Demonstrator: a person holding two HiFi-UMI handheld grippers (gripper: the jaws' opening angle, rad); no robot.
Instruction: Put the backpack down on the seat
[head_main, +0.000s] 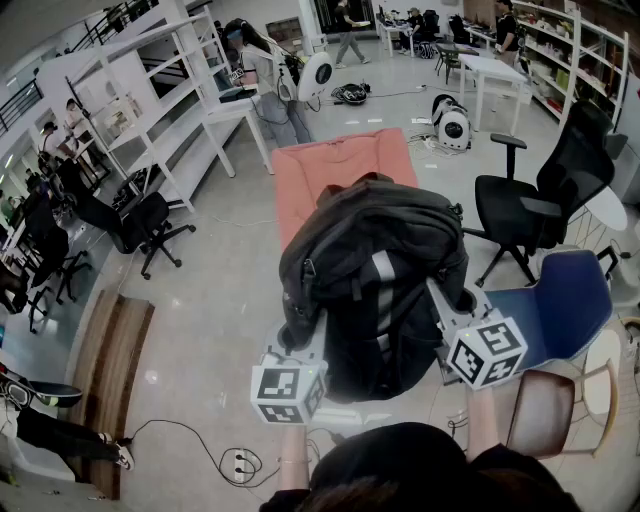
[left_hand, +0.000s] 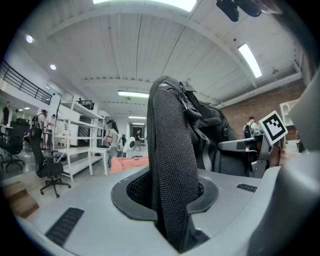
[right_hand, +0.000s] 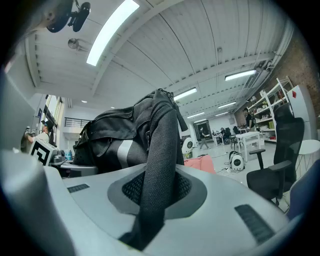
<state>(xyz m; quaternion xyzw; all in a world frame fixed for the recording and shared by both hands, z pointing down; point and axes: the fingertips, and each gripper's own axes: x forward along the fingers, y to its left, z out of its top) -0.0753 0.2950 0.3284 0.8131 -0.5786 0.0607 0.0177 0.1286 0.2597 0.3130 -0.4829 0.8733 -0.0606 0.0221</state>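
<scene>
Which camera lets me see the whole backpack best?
The head view: it looks down on nearly the whole black backpack, grey stripe included. The left gripper view shows mainly a mesh strap up close, with some bag behind. The right gripper view shows a second mesh strap and the bag's side.

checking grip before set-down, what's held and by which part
The black backpack: left gripper and right gripper each clamp one mesh shoulder strap.

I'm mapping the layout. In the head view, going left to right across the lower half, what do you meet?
wooden bench → left gripper → backpack → right gripper → blue chair
</scene>
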